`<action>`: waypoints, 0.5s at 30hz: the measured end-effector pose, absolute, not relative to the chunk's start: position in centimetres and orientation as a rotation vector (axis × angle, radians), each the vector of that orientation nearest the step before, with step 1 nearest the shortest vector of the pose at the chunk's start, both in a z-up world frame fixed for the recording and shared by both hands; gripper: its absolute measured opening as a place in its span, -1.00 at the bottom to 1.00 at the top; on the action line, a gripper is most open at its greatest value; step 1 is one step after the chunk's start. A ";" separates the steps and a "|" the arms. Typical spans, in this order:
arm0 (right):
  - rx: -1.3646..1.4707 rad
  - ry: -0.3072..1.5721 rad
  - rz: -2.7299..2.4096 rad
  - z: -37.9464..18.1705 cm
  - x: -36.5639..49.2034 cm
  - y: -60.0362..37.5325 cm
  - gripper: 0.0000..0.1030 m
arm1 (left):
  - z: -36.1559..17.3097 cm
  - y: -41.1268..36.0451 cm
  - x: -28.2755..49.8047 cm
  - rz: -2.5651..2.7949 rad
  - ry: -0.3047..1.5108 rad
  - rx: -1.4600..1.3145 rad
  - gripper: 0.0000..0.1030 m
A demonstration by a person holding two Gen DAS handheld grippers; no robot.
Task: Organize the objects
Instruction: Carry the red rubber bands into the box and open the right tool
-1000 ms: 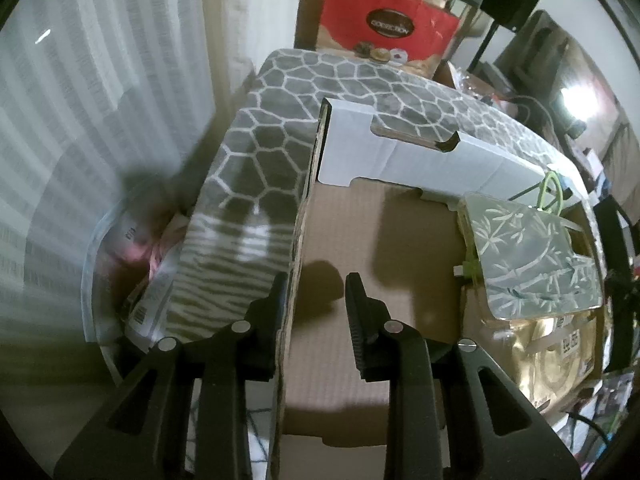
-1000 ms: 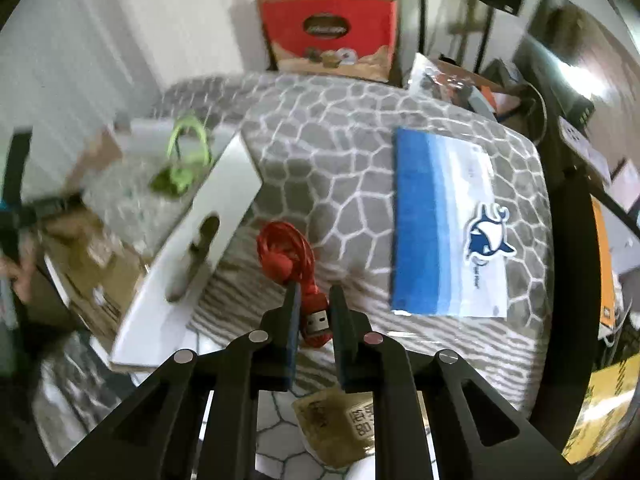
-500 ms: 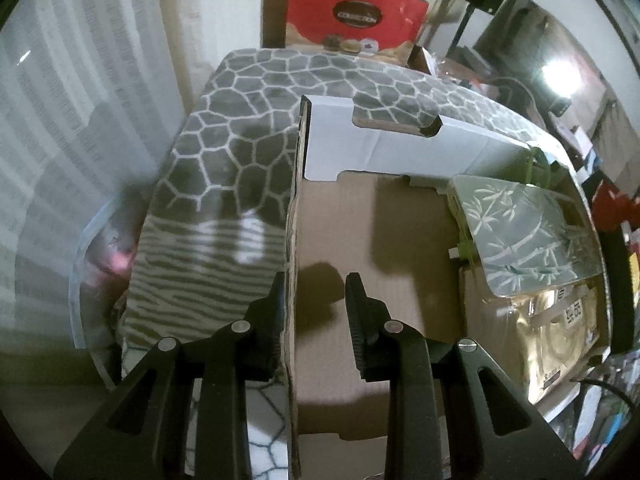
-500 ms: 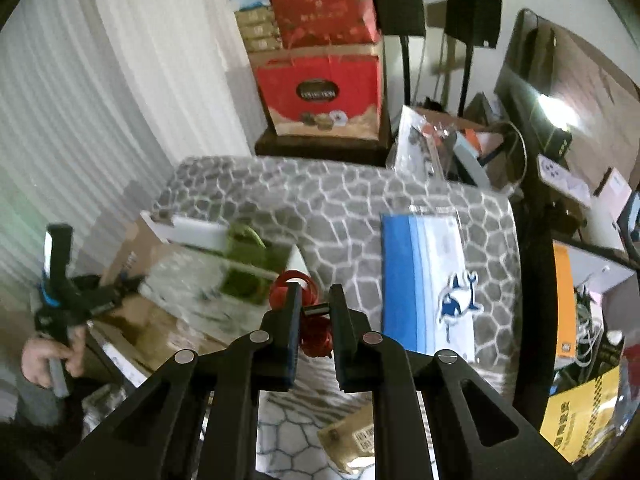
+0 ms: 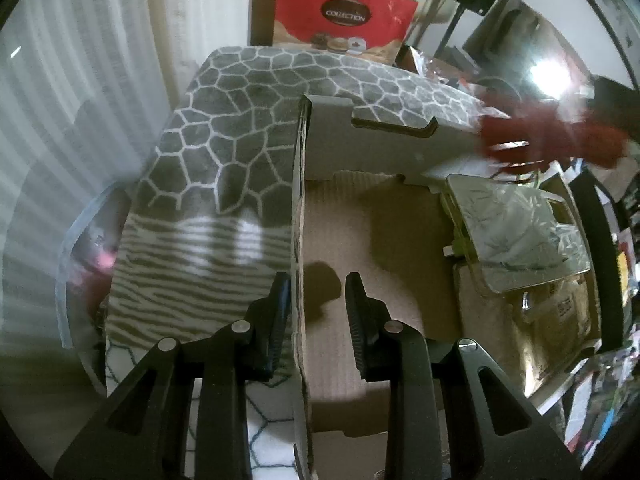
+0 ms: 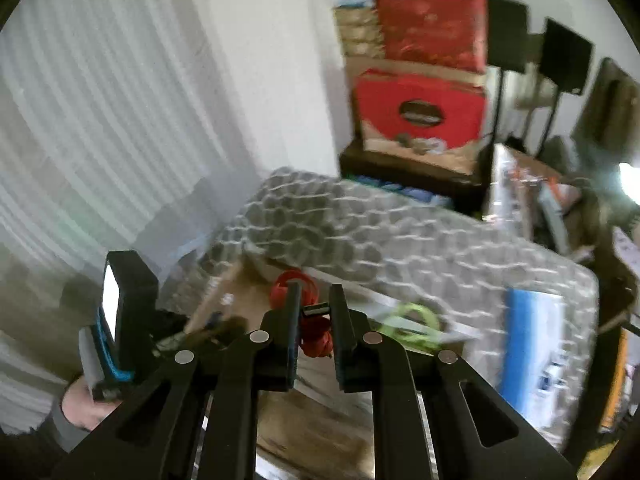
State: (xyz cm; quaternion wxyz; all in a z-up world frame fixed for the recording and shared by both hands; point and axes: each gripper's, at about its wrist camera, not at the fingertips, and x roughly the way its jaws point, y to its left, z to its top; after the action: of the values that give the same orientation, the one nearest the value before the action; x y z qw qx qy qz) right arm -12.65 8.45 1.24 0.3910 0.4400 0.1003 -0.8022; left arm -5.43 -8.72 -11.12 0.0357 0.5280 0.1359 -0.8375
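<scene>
My right gripper [image 6: 315, 300] is shut on a coiled red USB cable [image 6: 310, 334] and holds it in the air above the open cardboard box [image 6: 240, 292]. The cable shows as a red blur over the box's far right corner in the left wrist view [image 5: 532, 142]. My left gripper [image 5: 316, 294] straddles the left wall of the cardboard box [image 5: 298, 216], its jaws apart on either side of the wall. Inside the box lie a clear bamboo-print packet [image 5: 516, 232] and a gold packet [image 5: 532, 320]. A green cable [image 6: 412, 322] lies at the box's edge.
The box sits on a grey honeycomb-pattern cloth [image 5: 256, 112]. A blue and white packet [image 6: 540, 352] lies on the cloth at the right. Red gift boxes [image 6: 420, 112] stand behind on a dark stand. White curtains [image 6: 80, 120] hang at the left.
My right gripper has lifted the red cable off the cloth and carried it left, over the box. My left gripper has stayed on the box wall.
</scene>
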 end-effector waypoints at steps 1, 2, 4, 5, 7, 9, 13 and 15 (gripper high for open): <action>1.129 0.256 -2.022 0.6 -12.7 7.5 -0.75 | -11.1 -8.8 -5.4 -2.574 0.421 1.622 -0.52; 1.139 0.256 -2.010 0.0 -12.7 6.6 -0.75 | -11.1 -8.8 -5.4 -2.575 0.423 1.623 -0.52; 1.165 0.239 -1.976 -1.6 -12.9 4.9 -0.75 | -11.2 -8.8 -5.4 -2.576 0.422 1.622 -0.52; 1.180 0.224 -1.959 -2.3 -13.0 4.2 -0.75 | -11.2 -8.8 -5.4 -2.576 0.422 1.622 -0.52; 1.215 0.176 -1.927 -4.0 -13.3 3.0 -0.75 | -11.2 -8.9 -5.4 -2.577 0.427 1.621 -0.52; 1.236 0.150 -1.924 -5.2 -13.6 2.7 -0.75 | -11.1 -8.9 -5.3 -2.578 0.429 1.621 -0.52; 1.269 0.155 -1.927 -7.0 -14.3 2.6 -0.69 | -11.1 -8.8 -5.3 -2.578 0.423 1.620 -0.52; 1.304 0.167 -1.938 -7.4 -14.7 2.9 -0.61 | -11.1 -8.8 -5.2 -2.578 0.421 1.618 -0.52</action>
State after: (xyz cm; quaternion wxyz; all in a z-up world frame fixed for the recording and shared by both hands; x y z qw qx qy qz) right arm -14.67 2.87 -7.37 0.3895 0.5129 0.0656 -0.7622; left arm -5.25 -8.83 -11.05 0.0346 0.5263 0.1369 -0.8385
